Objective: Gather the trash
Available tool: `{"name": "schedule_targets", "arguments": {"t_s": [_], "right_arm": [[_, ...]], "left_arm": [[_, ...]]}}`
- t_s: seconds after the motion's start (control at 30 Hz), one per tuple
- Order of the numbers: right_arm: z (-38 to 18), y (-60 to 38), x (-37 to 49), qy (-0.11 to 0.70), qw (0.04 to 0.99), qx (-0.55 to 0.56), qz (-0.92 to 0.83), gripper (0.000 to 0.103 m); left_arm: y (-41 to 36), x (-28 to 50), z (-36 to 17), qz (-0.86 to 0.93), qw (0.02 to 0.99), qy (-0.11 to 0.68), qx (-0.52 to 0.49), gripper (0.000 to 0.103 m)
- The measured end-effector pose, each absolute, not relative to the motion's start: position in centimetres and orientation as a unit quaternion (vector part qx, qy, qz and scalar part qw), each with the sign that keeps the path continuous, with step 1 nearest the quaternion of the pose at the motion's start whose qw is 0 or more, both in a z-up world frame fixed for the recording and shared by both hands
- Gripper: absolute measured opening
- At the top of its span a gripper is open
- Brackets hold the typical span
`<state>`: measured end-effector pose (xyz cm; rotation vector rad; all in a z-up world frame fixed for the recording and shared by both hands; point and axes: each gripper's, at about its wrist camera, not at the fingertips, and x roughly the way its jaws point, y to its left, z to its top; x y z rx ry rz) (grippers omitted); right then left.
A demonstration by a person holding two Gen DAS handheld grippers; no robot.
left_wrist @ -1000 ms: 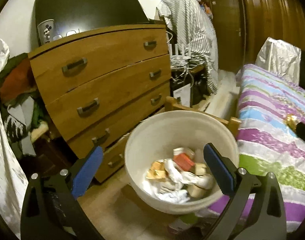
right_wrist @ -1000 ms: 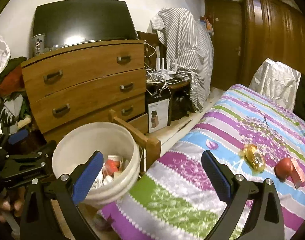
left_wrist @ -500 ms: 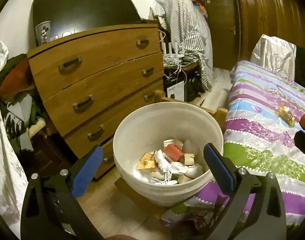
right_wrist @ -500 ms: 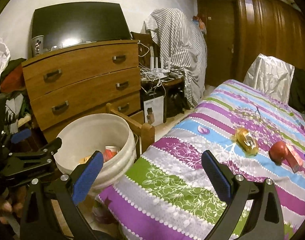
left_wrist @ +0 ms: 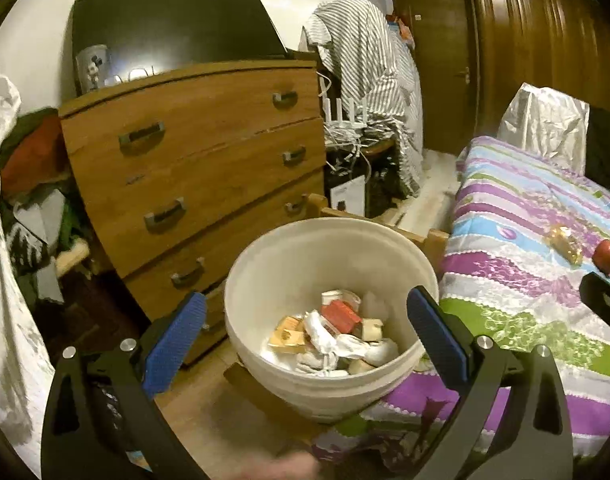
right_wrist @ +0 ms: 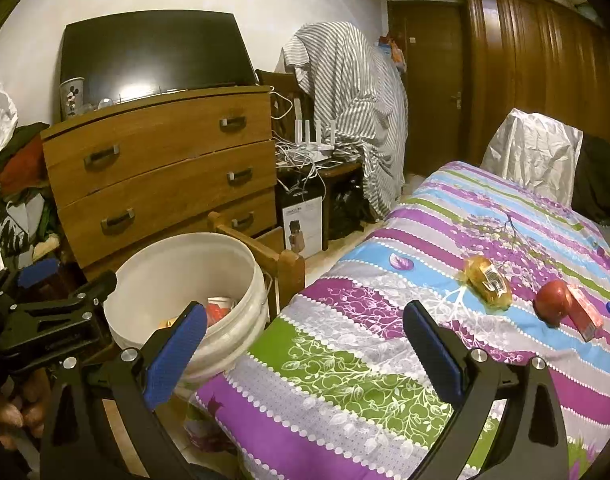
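A white bucket (left_wrist: 401, 256) (right_wrist: 137, 280) with crumpled paper and small boxes (left_wrist: 337, 332) stands on the floor at the bed's foot. My left gripper (left_wrist: 305, 332) is open and empty, just above its near rim. My right gripper (right_wrist: 305, 340) is open and empty over the striped bedspread (right_wrist: 385, 320). On the bed lie a yellow wrapped packet (right_wrist: 487, 280) (left_wrist: 563, 242), a red round object (right_wrist: 553, 300) and a red box (right_wrist: 585, 312), ahead and right of the right gripper.
A wooden chest of drawers (left_wrist: 193, 168) with a TV (left_wrist: 173, 28) stands behind the bucket. A wooden bed post (right_wrist: 291, 268) is beside the bucket. A striped cloth (right_wrist: 345, 112) hangs over cabling. Clothes (left_wrist: 29, 184) are piled at left, a silver bag (right_wrist: 533, 156) at right.
Both grippers drew back and up. The bucket now looks farther and lower in the left view. The right view has shifted over the bed, showing more of the items on it.
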<state>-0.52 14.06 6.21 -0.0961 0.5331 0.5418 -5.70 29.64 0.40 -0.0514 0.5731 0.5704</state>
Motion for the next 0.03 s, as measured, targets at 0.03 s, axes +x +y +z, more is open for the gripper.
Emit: {"name": "schedule_targets", "arguments": {"t_s": [0.03], "right_arm": [[6.21,14.05,-0.51,0.26,0.927,-0.047,0.264,0.098]], "left_arm": [[29.58,-5.71,0.45,0.278,0.919,0.278,-0.022,0.097]]}}
